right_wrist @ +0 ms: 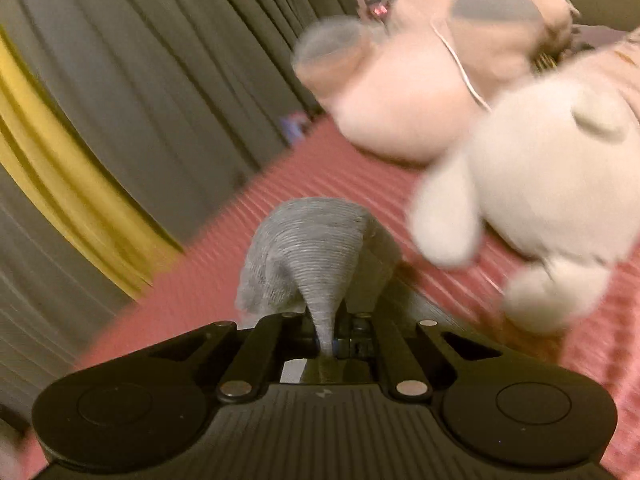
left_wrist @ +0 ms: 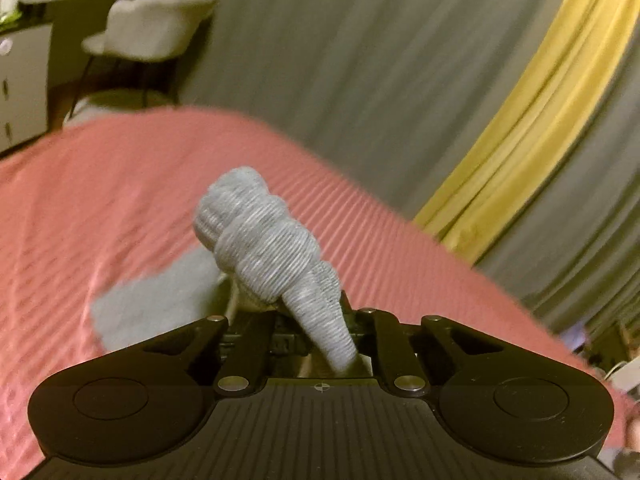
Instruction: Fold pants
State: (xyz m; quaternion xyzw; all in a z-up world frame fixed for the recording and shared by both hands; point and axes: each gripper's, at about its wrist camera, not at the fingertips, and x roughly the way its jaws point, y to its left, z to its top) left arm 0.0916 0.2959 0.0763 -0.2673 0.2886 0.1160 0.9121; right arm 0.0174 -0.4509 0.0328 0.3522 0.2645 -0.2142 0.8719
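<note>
Pants (left_wrist: 260,248): grey ribbed knit, bunched and lifted off pink bed (left_wrist: 100,200), pinched at two points. Left gripper (left_wrist: 320,320) clamped on a gathered wad of fabric, rest of cloth trailing down to the bedspread at lower left. Right gripper (right_wrist: 326,328) likewise closed tight on a narrow tuck of pants (right_wrist: 312,248), fabric fanning out ahead above the bed (right_wrist: 320,168). Plush toys (right_wrist: 540,184) lying close on the right-hand side; curtains (left_wrist: 400,60) behind. Both views blurred.

Step in hand, probably: picking up and shaking out, before any fold. No crease or flat layer visible yet.

Next move likely calls for spreading both grips apart to pull the cloth taut, then laying flat on open bedspread, well away from toys.
</note>
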